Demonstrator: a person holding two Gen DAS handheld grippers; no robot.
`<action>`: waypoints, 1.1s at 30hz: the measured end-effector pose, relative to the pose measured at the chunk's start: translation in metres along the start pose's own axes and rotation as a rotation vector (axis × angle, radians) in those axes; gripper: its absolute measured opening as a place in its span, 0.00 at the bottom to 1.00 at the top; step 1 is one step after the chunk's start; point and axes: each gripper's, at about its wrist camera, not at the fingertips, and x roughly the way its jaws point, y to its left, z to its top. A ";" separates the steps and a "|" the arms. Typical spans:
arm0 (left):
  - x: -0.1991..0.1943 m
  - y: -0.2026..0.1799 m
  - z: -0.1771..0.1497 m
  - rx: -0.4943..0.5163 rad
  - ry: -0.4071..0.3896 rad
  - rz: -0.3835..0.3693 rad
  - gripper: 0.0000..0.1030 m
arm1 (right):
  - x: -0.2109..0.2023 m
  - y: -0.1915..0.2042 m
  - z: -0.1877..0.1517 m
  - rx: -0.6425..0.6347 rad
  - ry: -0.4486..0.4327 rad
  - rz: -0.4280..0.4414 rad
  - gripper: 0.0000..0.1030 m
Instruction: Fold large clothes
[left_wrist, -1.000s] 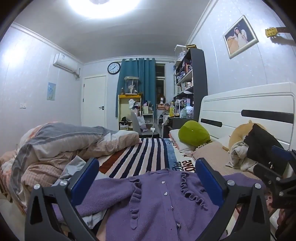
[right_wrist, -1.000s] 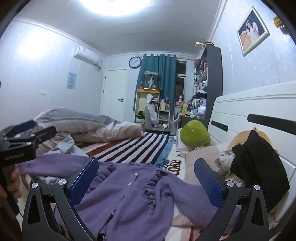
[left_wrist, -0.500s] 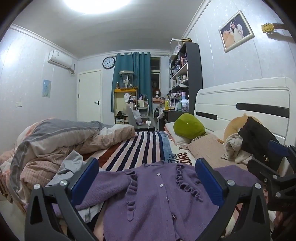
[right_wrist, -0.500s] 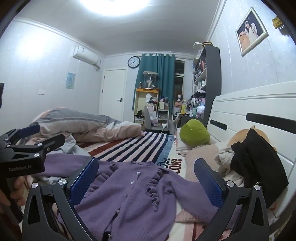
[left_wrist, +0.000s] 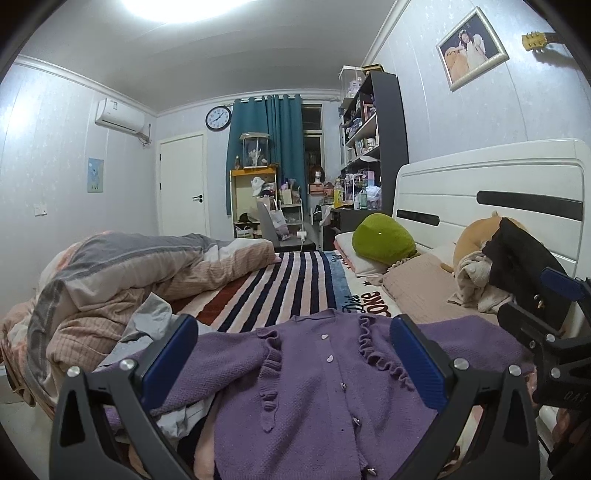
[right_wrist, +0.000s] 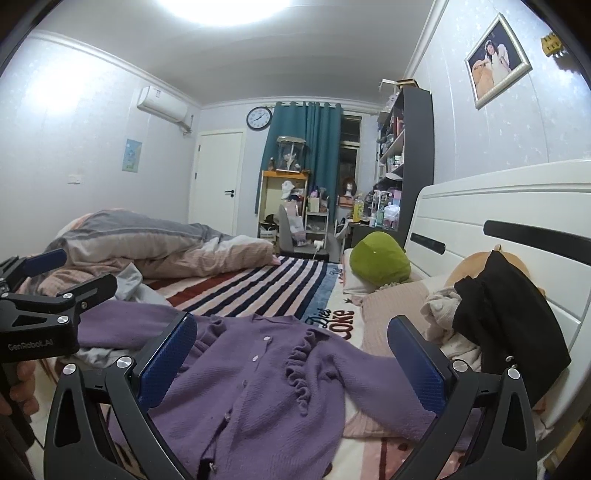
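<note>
Two grippers hover over the bed (left_wrist: 280, 284), each with jaws wide apart and gripping nothing. Between the left gripper (left_wrist: 293, 354) fingers a purple cardigan (left_wrist: 325, 384) lies face up, buttoned, on the striped sheet. At 2 o'clock sits a green cushion (left_wrist: 384, 242); at 9 o'clock a rumpled duvet (left_wrist: 110, 273). From the right gripper (right_wrist: 291, 354), one sleeve (right_wrist: 373, 373) trails toward 3 o'clock, near black clothing (right_wrist: 506, 317).

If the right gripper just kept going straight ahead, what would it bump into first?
Most likely the purple cardigan, which lies spread on the bed right between the right gripper's open fingers. Depth is hard to judge through the fisheye; if it is aimed higher, it could pass over onto the striped blanket.
</note>
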 end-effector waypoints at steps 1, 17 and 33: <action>0.002 0.000 0.000 -0.004 0.001 -0.002 0.99 | 0.002 -0.001 -0.001 0.004 0.000 0.001 1.00; 0.012 -0.010 -0.001 0.021 0.017 0.023 0.99 | -0.003 -0.006 -0.006 0.013 0.021 0.007 1.00; 0.016 -0.013 0.002 0.014 0.011 0.007 0.99 | 0.001 -0.006 0.002 0.027 0.027 0.001 1.00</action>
